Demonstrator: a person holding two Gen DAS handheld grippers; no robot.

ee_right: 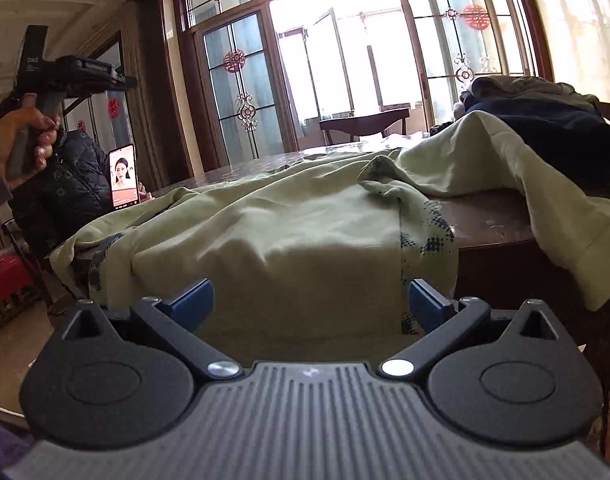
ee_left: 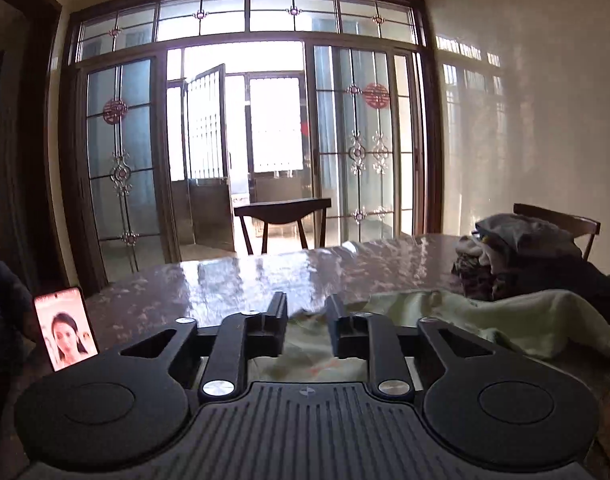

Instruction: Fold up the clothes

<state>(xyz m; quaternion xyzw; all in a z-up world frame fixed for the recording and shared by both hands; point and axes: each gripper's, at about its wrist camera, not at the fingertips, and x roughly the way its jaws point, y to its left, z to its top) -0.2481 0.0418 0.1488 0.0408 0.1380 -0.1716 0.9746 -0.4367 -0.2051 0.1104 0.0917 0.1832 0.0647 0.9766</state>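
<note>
Pale green garment [ee_right: 305, 232] draped over the glossy brown table [ee_left: 233, 280].
Right gripper [ee_right: 311, 304] spread wide before its hanging hem; left gripper [ee_left: 307, 320] parted slightly above the cloth.

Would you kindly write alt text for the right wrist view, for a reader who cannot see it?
The open right gripper points at a pale green garment spread on a table and hanging over its near edge. Behind it to the right lies a dark clothes pile; at far left a hand holds the left gripper raised, near a lit phone.
</note>
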